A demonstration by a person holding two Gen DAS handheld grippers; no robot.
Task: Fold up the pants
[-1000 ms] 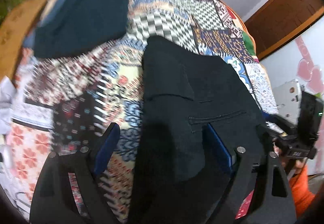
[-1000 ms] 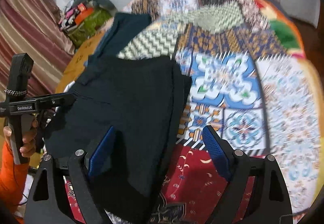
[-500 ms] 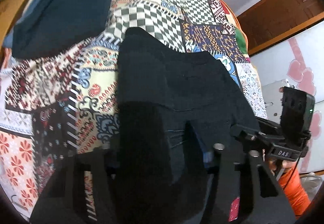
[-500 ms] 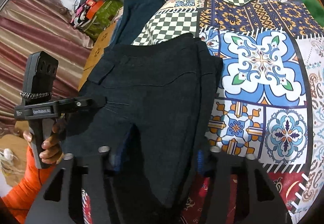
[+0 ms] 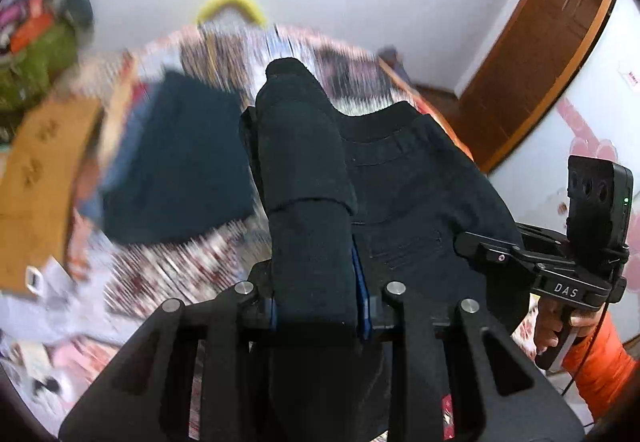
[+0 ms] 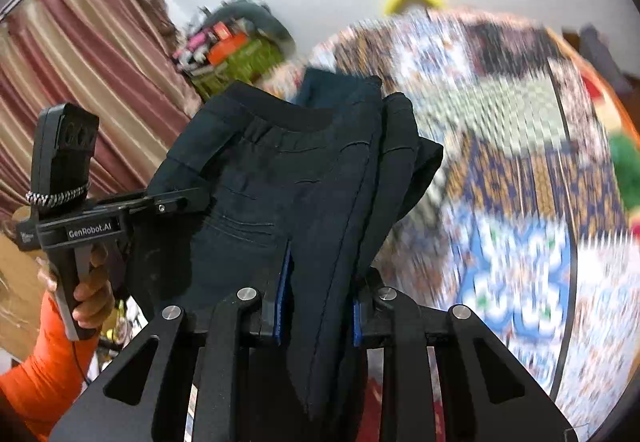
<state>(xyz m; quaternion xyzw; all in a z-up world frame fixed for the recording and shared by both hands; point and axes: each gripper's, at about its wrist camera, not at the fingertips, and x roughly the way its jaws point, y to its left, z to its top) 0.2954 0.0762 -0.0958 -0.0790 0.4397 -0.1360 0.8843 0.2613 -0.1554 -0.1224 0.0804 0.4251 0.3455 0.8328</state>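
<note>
The black folded pants (image 5: 400,178) hang lifted above the patchwork bedspread (image 5: 192,254). My left gripper (image 5: 318,302) is shut on the pants' near left edge, a thick bundle of cloth between its blue pads. My right gripper (image 6: 320,306) is shut on the near right edge of the same pants (image 6: 280,170). Each view shows the other gripper: the right gripper (image 5: 532,266) at the right, the left gripper (image 6: 112,218) at the left. The elastic waistband points away from me.
A second dark folded garment (image 5: 180,166) lies on the bedspread to the left. A brown cardboard sheet (image 5: 36,178) is at the far left. A pile of bags (image 6: 236,50) sits by the curtain (image 6: 80,74). A wooden door (image 5: 532,58) stands at right.
Both grippers closed on the pants' near edge and lifted the pants off the bedspread. The views tilted up toward the wall; the background is blurred with motion.
</note>
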